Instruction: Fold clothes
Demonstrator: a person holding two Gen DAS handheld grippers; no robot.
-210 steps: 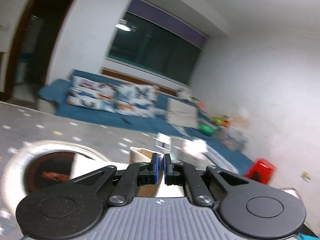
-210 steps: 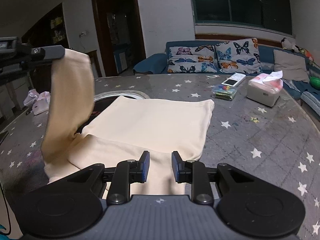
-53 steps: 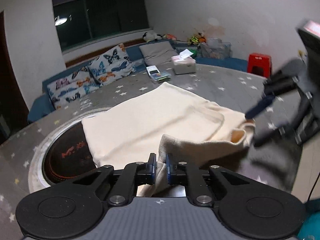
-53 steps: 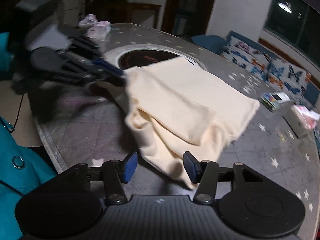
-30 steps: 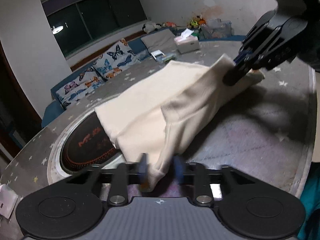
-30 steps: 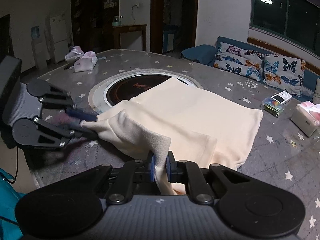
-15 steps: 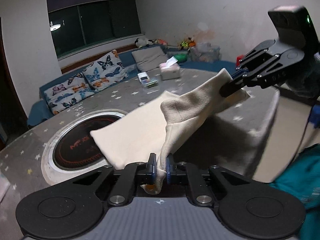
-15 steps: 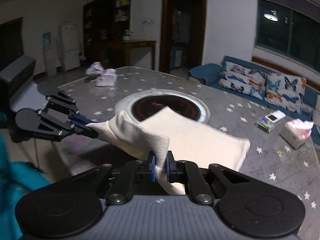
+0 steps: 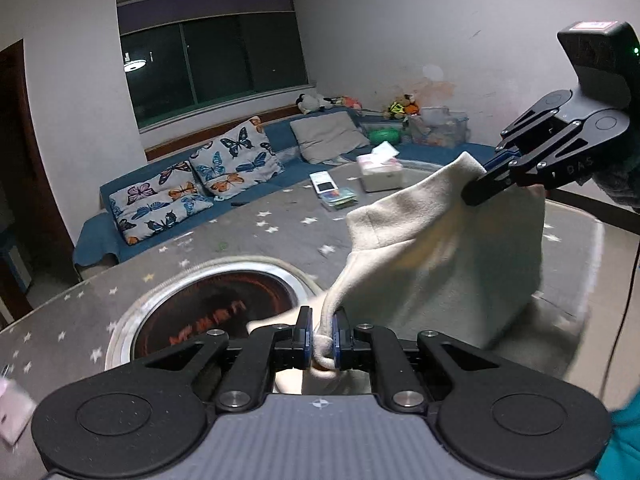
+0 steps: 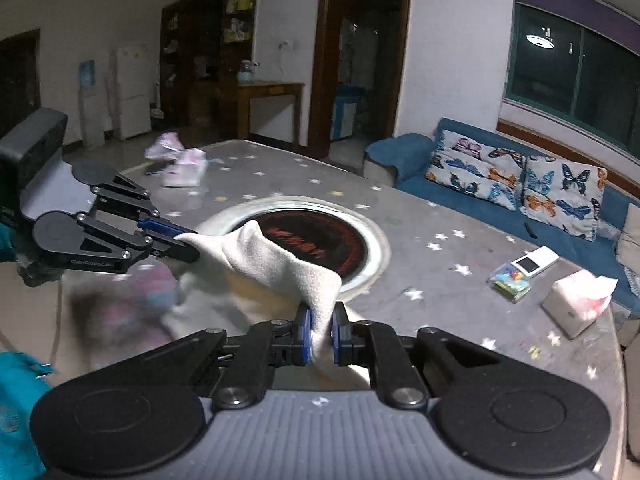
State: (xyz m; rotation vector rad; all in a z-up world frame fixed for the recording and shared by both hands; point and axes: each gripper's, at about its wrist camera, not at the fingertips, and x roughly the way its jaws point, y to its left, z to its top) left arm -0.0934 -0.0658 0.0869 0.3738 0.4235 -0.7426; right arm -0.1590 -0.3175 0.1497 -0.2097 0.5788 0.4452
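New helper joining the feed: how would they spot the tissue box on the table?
Start at the grey star-patterned round table and go to its edge nearest the blue sofa. The white rectangular tissue box stands there, past the small white device and colourful packet; it alone has pink-white tissue sticking out on top.

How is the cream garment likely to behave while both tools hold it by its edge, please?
Probably floppy: the cream garment sags between the left tool and right tool. Its fleecy surface suggests a secure pinch. It looks light, hanging from two small bites.
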